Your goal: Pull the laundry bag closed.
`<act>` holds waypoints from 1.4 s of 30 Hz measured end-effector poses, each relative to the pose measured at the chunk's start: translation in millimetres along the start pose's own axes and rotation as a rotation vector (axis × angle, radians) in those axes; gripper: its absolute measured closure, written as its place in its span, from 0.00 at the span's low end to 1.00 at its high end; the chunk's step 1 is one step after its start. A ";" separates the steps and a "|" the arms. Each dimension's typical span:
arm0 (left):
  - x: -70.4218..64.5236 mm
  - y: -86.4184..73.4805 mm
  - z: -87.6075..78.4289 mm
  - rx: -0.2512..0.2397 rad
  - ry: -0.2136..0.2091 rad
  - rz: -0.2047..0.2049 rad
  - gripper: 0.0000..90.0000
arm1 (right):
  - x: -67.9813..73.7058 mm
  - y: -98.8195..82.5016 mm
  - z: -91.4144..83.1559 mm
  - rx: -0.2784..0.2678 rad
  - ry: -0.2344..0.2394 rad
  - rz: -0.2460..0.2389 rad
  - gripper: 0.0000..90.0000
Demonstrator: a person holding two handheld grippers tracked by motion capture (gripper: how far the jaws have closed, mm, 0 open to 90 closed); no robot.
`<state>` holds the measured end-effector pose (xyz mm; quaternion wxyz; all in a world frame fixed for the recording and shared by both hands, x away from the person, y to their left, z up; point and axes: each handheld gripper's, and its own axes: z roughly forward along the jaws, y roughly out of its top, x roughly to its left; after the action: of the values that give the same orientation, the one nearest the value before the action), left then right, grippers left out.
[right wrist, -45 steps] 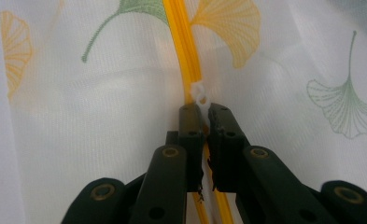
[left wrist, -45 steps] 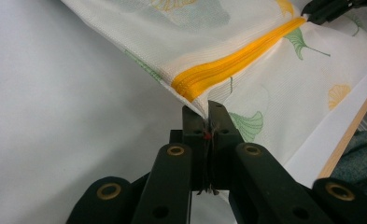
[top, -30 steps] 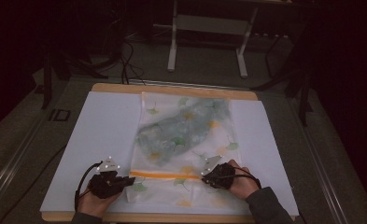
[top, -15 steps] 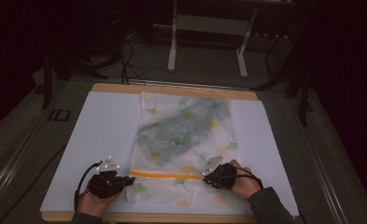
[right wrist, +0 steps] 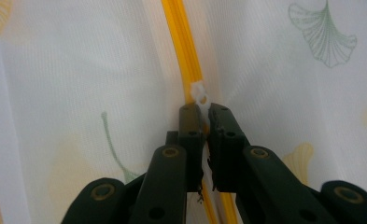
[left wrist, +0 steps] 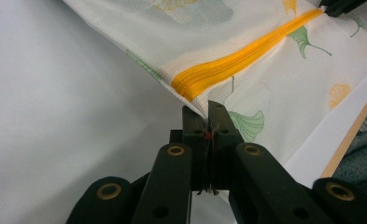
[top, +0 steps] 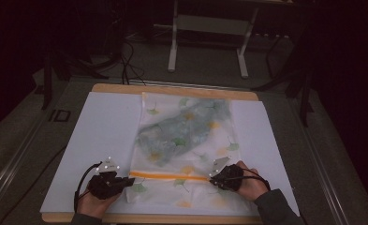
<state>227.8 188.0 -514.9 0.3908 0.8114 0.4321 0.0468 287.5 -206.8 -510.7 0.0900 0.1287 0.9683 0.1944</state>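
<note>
Mesh laundry bag (top: 186,140), white with ginkgo leaves printed on it, lies flat at the centre of the high view on a white sheet (top: 102,131) over the tabletop (top: 172,89), with a grey-green garment (top: 181,129) dimly visible inside. At lower left of that frame the left tongs (top: 125,182) sit at the left end of the orange zipper (top: 170,176); at lower right the right tongs (top: 213,177) sit at its other end. The left gripper view adds what the high view cannot: the left tongs (left wrist: 208,122) are pressed together on the bag's corner where the zipper (left wrist: 237,63) begins. The right gripper view shows the right tongs (right wrist: 202,122) pinching the white zipper pull (right wrist: 200,95) on the zipper (right wrist: 181,42).
</note>
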 end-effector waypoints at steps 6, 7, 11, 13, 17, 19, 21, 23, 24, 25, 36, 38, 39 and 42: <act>0.4 -0.3 -0.1 0.001 0.001 -0.002 0.98 | -1.9 -5.2 -2.1 0.000 -0.004 0.010 0.94; 0.4 -0.3 0.0 0.002 0.000 0.000 0.98 | -2.0 -5.9 -2.3 0.002 -0.007 0.009 0.94; 0.4 -0.4 -0.1 0.002 0.003 -0.003 0.98 | -2.2 -8.2 -3.3 0.000 -0.005 0.013 0.94; 0.4 -0.4 -0.3 -0.001 0.001 -0.005 0.98 | -2.6 -9.3 -4.1 0.003 -0.006 0.015 0.94; 0.6 -0.8 -0.2 0.000 0.000 -0.007 0.98 | -3.8 -13.1 -5.9 0.000 -0.006 0.021 0.94; 0.5 -0.9 -0.3 0.000 0.002 -0.006 0.98 | -3.7 -14.3 -6.5 0.003 -0.006 0.025 0.94; 0.5 -0.9 -0.3 0.000 0.002 -0.006 0.98 | -3.9 -14.8 -6.6 0.003 -0.007 0.026 0.94; 0.7 -0.9 -0.8 -0.001 0.000 -0.008 0.98 | -4.6 -16.0 -7.4 0.007 -0.008 0.022 0.94; 0.9 -1.0 -0.9 -0.001 0.000 -0.008 0.98 | -4.8 -16.5 -7.4 0.009 -0.009 0.022 0.94; 1.1 -1.1 -0.9 0.001 0.000 -0.007 0.98 | -4.7 -17.2 -7.4 0.009 -0.010 0.025 0.94; 1.0 -1.3 -1.1 0.001 -0.001 -0.008 0.98 | -7.0 -24.6 -10.9 0.011 -0.011 0.040 0.94; 0.9 -1.3 -1.0 0.002 0.002 -0.007 0.98 | -7.5 -25.4 -11.7 0.008 -0.013 0.041 0.94; 1.0 -1.3 -1.1 0.001 -0.001 -0.007 0.98 | -7.9 -25.9 -11.7 0.013 -0.020 0.040 0.94; 1.1 -1.4 -1.2 0.001 0.001 -0.008 0.98 | -8.7 -27.8 -11.7 0.012 -0.018 0.044 0.94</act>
<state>227.0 190.0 -515.4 0.3902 0.8098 0.4357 0.0453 287.1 -238.2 -510.1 0.0939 0.1522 0.9654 0.1896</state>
